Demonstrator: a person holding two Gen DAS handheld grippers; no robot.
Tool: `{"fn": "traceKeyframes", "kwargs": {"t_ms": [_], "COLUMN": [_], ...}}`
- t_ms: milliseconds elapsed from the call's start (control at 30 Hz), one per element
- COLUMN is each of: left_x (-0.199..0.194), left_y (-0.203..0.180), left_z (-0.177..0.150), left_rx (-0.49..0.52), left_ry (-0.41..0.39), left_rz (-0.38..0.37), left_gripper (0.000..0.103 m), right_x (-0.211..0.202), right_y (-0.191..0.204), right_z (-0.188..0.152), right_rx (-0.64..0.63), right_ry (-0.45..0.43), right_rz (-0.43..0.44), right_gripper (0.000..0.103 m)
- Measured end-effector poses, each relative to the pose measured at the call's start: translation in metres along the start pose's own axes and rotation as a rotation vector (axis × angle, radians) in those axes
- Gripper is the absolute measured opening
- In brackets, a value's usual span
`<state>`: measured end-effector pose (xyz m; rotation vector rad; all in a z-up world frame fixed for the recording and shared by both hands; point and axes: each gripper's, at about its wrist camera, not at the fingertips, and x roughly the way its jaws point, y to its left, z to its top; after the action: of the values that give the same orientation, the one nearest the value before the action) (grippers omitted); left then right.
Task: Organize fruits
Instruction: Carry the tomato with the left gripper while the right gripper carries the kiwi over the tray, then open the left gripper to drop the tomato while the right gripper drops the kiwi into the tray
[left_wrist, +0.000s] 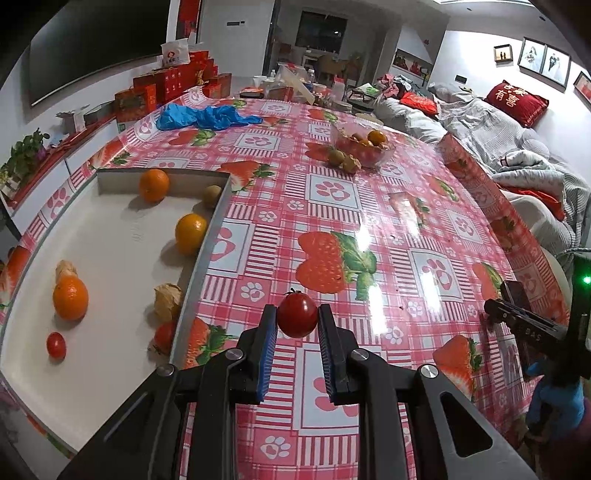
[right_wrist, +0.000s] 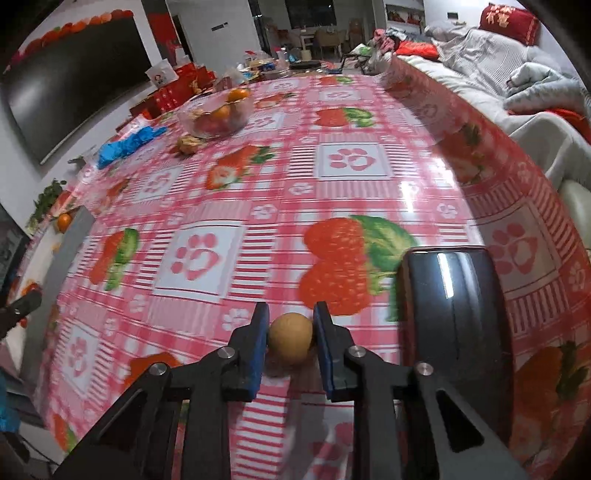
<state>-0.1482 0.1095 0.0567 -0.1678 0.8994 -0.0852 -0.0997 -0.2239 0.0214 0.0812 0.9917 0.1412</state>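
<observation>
Three round oranges (left_wrist: 70, 297) in white rectangular tray (left_wrist: 110, 266), clear glass bowl (left_wrist: 364, 146) holding mixed fruit, left gripper (left_wrist: 297, 319) clamping red cherry tomato (left_wrist: 297, 318), right gripper (right_wrist: 290, 332) pinching tan round longan (right_wrist: 290, 338).

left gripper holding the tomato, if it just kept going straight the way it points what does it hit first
Most likely the bare tablecloth just ahead: the left gripper, shut on the cherry tomato, tilts downward. No fruit lies in that line; the glass bowl sits further off, though depth is hard to judge.
</observation>
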Motion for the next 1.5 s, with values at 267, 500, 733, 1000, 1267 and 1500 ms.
{"fn": "traceKeyframes", "kwargs": {"t_ms": [267,500,733,1000,1267,1500], "left_x": [-0.019,-0.033,-0.033,-0.037,-0.024,-0.012], "left_y": [0.021,0.056,0.103,0.146,0.161,0.156], "left_z": [0.014,0.018,0.014,0.008,0.015,0.009], "left_rx": [-0.017,-0.060,-0.133,-0.184,-0.188,-0.170], "left_ry": [-0.034,-0.049,-0.022,0.005,0.057,0.091], "left_rz": [0.048,0.120,0.204,0.270,0.287,0.272], "left_gripper": [0.024,0.024,0.023,0.024,0.024,0.024], "right_x": [-0.011,-0.004,0.013,0.031,0.056,0.073], "right_y": [0.072,0.159,0.248,0.314,0.343,0.342], "right_z": [0.032,0.050,0.053,0.059,0.052,0.042], "right_rx": [-0.051,-0.166,-0.291,-0.383,-0.440,-0.433], "right_ry": [-0.011,0.020,0.075,0.156,0.246,0.319], "right_rz": [0.188,0.321,0.415,0.471,0.437,0.414], "right_gripper": [0.027,0.027,0.027,0.027,0.027,0.031]}}
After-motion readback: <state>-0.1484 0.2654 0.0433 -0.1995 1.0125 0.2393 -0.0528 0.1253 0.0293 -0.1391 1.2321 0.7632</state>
